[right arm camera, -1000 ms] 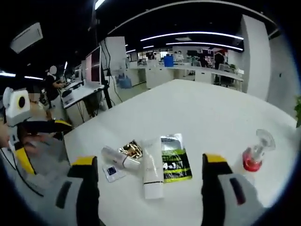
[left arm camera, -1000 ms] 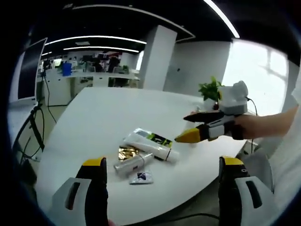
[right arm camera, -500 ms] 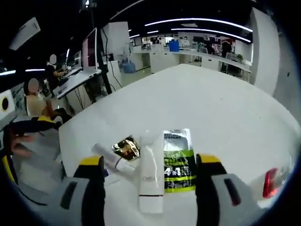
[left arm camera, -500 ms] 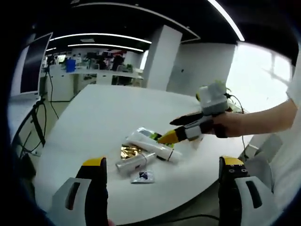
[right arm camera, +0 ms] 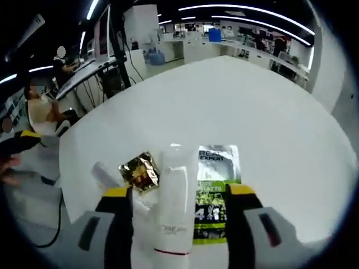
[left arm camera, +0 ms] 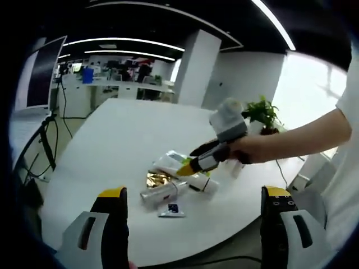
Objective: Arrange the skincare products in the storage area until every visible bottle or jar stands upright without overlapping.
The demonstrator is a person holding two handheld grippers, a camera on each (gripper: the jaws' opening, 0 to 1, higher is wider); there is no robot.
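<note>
Both grippers (left arm camera: 192, 197) (right arm camera: 179, 192) — jaws parted (wide).

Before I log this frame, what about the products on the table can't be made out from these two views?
- White tube, right gripper view: its near end is cut off by the view's lower edge between the right gripper jaws.
- Slim white bottle, right gripper view: partly hidden behind a jaw.
- Green sachet, left gripper view: mostly covered by the right gripper.
- Small packet, left gripper view: print too small to read.
- Whether the jaws touch the tube: unclear.

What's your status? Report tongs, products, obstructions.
Right tongs open, jaws astride the lying white tube. Left tongs open, hovering back. Gold sachet and green packet lie flat beside the tube. Nothing upright yet.
</note>
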